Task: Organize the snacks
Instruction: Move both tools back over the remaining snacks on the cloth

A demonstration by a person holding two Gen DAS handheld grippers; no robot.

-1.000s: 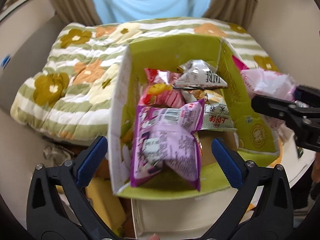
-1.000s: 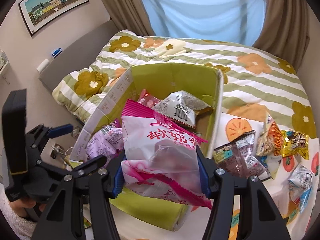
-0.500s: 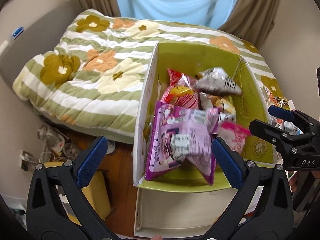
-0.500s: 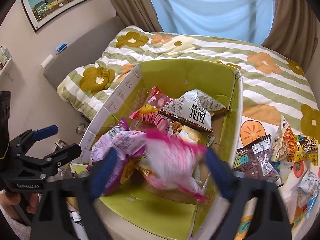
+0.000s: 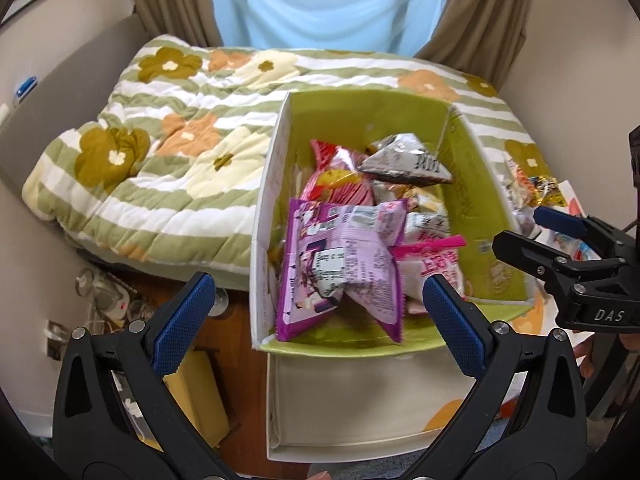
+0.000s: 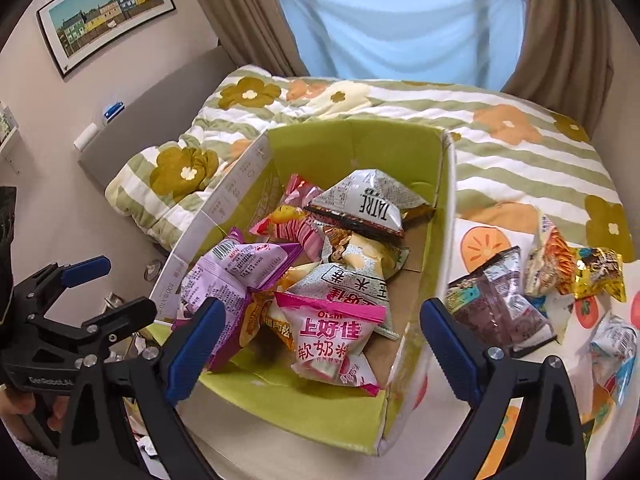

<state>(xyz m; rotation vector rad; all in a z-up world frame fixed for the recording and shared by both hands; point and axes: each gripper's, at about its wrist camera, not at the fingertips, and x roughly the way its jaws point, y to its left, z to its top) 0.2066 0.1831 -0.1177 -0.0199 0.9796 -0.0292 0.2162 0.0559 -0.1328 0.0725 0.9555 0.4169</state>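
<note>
Now, with both tongs, left tongs point(image 5: 316, 300) and right tongs point(image 6: 322, 336), spread and empty: swing right, pinch dark packet point(image 6: 500, 312), drop into box point(image 6: 352, 140).

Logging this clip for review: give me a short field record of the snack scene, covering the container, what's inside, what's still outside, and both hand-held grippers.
container: green box, open top
inside: pink packet, purple packet, silver pyramid packet
outside: dark packet and yellow packet on the patterned cloth
left hand-held gripper: open, empty
right hand-held gripper: open, empty, above the pink packet
</note>
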